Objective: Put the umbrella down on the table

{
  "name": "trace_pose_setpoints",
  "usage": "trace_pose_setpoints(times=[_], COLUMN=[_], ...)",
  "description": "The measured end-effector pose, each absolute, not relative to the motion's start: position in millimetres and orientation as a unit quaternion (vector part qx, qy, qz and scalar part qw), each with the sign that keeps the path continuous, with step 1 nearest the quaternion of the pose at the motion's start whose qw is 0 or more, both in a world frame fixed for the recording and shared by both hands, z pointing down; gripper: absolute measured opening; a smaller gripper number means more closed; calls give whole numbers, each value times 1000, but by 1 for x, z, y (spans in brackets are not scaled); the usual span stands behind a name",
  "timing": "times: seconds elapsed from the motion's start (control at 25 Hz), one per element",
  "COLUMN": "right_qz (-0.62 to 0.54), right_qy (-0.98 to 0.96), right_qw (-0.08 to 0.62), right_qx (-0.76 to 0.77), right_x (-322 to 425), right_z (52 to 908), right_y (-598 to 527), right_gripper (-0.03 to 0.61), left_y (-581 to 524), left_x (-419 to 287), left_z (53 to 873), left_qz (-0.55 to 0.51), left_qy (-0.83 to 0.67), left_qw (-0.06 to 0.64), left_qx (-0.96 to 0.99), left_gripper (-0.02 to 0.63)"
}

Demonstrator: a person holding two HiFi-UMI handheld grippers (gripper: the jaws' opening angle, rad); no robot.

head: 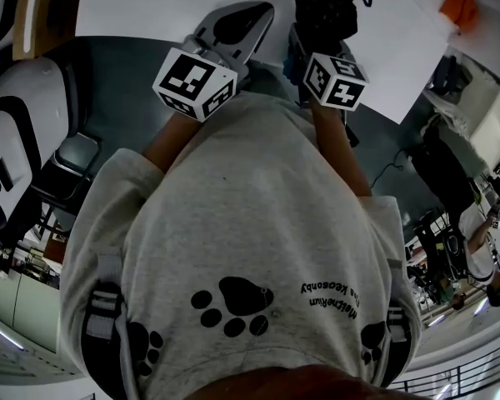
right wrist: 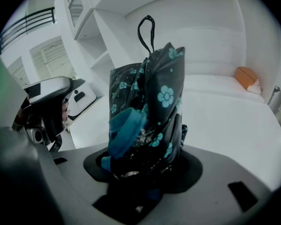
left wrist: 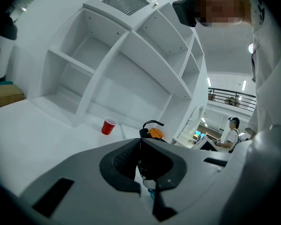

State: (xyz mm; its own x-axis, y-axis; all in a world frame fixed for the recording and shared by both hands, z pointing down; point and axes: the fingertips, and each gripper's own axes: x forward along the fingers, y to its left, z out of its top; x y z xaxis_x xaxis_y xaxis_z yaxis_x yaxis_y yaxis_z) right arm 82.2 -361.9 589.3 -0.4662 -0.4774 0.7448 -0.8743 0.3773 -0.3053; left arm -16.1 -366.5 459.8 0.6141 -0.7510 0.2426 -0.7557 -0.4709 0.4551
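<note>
Both forearms reach out ahead of the grey shirt [head: 258,215]. Left gripper [left wrist: 140,146] is about level, jaws together, nothing in them. Right gripper [right wrist: 143,175] is tipped down, clamped on the folded umbrella [right wrist: 150,97] over the white table [right wrist: 225,121]; can't tell if it touches. Only the right gripper view shows its teal flowers and wrist loop. Only the left gripper view shows a red cup [left wrist: 108,126] by white shelves [left wrist: 117,69]. Shirt lettering is unreadable.

Grey tee [head: 233,215] w/ black pawprints [head: 237,302]

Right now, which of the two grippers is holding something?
The right gripper: its jaws clamp the folded floral umbrella, while the left gripper is shut on nothing.
</note>
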Motion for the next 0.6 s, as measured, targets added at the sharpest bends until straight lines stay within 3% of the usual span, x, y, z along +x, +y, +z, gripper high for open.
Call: trace_pose_setpoints(times=[0.6], right_qz=[386], right_qy=[-759], right_qw=[295], right_qx=[432], right_x=[77], right_z=[604], right_y=[-370], right_gripper=[264], left_y=[-377], left_x=[-20], left_z=[468], left_qz=[11], left_qy=[-438], left_qw=[276], left_qx=[856], left_gripper=[18])
